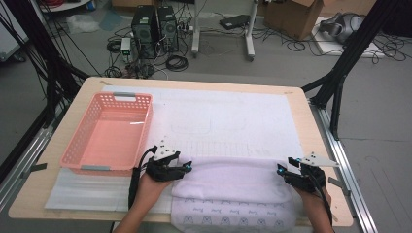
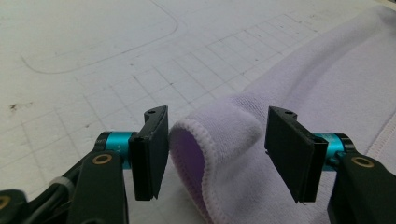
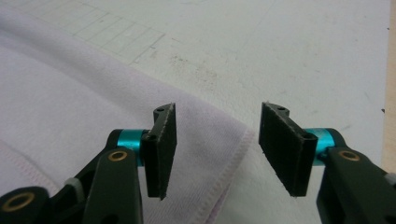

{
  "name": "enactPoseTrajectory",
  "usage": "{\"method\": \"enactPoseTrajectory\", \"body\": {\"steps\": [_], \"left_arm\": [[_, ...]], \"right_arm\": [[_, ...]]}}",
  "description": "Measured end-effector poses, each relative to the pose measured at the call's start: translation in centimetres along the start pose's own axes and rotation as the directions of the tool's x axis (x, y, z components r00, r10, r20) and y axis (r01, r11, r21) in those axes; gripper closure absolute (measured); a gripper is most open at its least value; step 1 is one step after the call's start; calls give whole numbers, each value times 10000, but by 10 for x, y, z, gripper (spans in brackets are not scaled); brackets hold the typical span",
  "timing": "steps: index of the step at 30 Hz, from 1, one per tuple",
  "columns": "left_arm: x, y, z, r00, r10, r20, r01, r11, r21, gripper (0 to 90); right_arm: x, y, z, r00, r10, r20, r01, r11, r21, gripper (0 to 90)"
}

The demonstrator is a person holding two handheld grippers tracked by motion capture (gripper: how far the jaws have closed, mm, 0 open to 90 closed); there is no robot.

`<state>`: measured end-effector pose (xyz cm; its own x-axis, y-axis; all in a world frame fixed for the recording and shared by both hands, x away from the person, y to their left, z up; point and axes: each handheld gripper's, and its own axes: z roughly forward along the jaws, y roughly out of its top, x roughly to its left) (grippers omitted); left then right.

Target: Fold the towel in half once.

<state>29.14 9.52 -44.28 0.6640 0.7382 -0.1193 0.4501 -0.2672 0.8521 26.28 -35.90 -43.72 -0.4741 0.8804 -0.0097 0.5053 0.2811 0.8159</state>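
Lilac towel (image 2: 299,88) (between parted claws)

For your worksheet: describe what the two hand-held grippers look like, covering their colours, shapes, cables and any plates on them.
Both the left gripper and the right gripper have black bodies. Each carries two flat, rectangular black jaws on turquoise metal collars, with brass-coloured pivot rings on the black arms behind them. A pale grey three-cornered plate sits on top of each, and a black cable trails back along each forearm. No sleeves show.

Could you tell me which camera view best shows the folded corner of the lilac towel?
The left gripper view: the towel's folded corner stands between the open left claw, its stitched hem clear. The right gripper view shows a flat hemmed corner; the high view shows the whole towel, small.
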Motion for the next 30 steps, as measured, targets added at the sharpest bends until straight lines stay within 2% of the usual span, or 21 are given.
{"method": "enactPoseTrajectory", "body": {"steps": [3, 6, 9, 12, 13, 14, 15, 19, 22, 24, 30], "left_arm": [[2, 0, 1, 10000, -25, 20, 25, 10000, 75, 394], [3, -1, 6, 10000, 7, -41, -6, 9993, 370, 410], [3, -2, 12, 9999, 72, -128, -61, 9961, 880, 490], [1, -1, 14, 9994, 296, -155, -277, 9936, 1092, 609], [0, -1, 15, 9998, 215, 42, -218, 9937, 1096, 680], [-1, 0, 15, 9998, 212, 67, -219, 9934, 1123, 757], [-2, 1, 16, 9998, 218, 49, -222, 9935, 1116, 786], [2, 8, 20, 9997, 78, -233, -55, 9955, 942, 819], [6, 17, 23, 9986, 9, -533, 23, 9981, 614, 822], [11, 24, 27, 9969, -71, -786, 119, 9981, 599, 826], [30, 45, 43, 9910, -445, -1261, 504, 9978, 436, 827]], "right_arm": [[-3, -3, 1, 9999, 38, -139, -33, 9994, 344, 418], [-4, -5, 8, 9992, 176, -357, -150, 9972, 735, 419], [-3, -6, 15, 9980, 325, -538, -277, 9956, 891, 446], [-4, -7, 14, 9968, 479, -638, -423, 9954, 863, 581], [-4, -7, 13, 9958, 589, -708, -528, 9949, 855, 655], [-4, -7, 13, 9934, 684, -920, -608, 9947, 834, 756], [-3, -7, 13, 9907, 682, -1176, -582, 9946, 862, 806], [3, 1, 15, 9964, 32, -843, 45, 9958, 915, 834], [1, 7, 17, 9964, 193, -829, -149, 9985, 536, 837], [-2, 12, 21, 9973, 285, -684, -264, 9992, 305, 838], [-16, 32, 41, 9983, 494, -324, -493, 9988, 51, 838]]}}
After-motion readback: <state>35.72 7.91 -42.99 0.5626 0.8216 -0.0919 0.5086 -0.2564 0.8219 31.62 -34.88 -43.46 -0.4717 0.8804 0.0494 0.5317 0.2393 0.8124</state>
